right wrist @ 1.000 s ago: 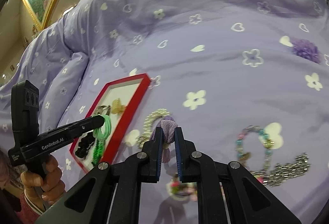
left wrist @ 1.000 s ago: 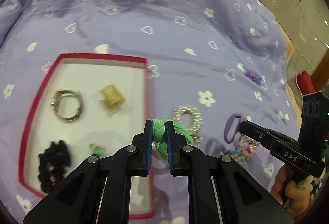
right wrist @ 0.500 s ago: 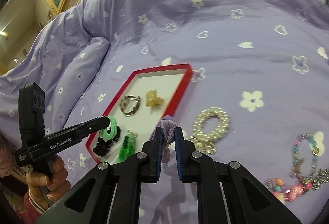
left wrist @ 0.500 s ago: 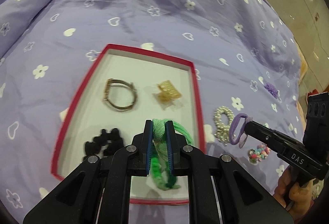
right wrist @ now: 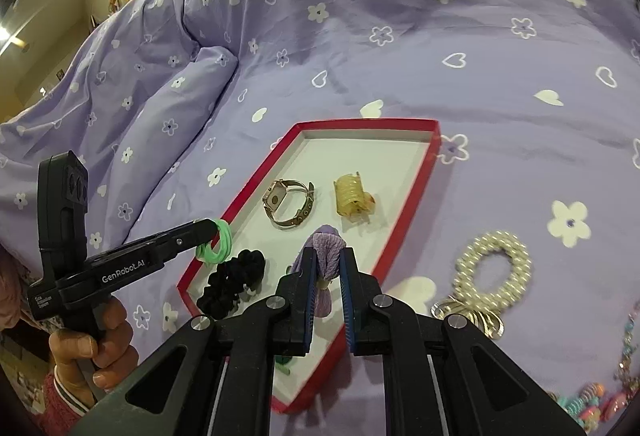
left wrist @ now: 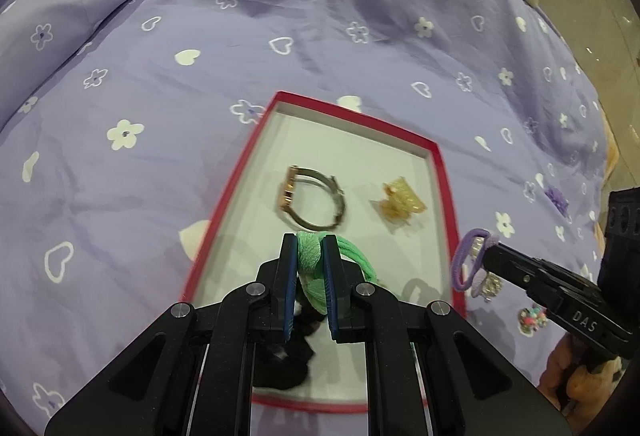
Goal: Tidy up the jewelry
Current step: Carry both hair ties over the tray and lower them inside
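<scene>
A red-rimmed white tray (left wrist: 224, 204) lies on the purple bedspread. In it are a metal watch (left wrist: 312, 198), a yellow hair claw (left wrist: 400, 202) and a black scrunchie (left wrist: 284, 360). My left gripper (left wrist: 309, 242) hangs over the tray's near half, shut on a green hair tie (left wrist: 354, 256). In the right wrist view my right gripper (right wrist: 327, 252) is shut on a purple hair tie (right wrist: 326, 236) above the tray's right rim (right wrist: 416, 196). The left gripper (right wrist: 208, 226) with the green tie (right wrist: 218, 246) shows there over the tray's left rim.
A pearl bracelet (right wrist: 494, 268) with metal rings lies on the spread right of the tray. Colourful beaded pieces (right wrist: 592, 402) sit at the lower right. A folded quilt ridge (right wrist: 192, 76) rises to the far left. A small green item (right wrist: 284, 362) lies in the tray's near end.
Both grippers have swung left across the bed, each keeping its hair tie. The tray now lies under them, and the pearl bracelet has slid off to the right.
</scene>
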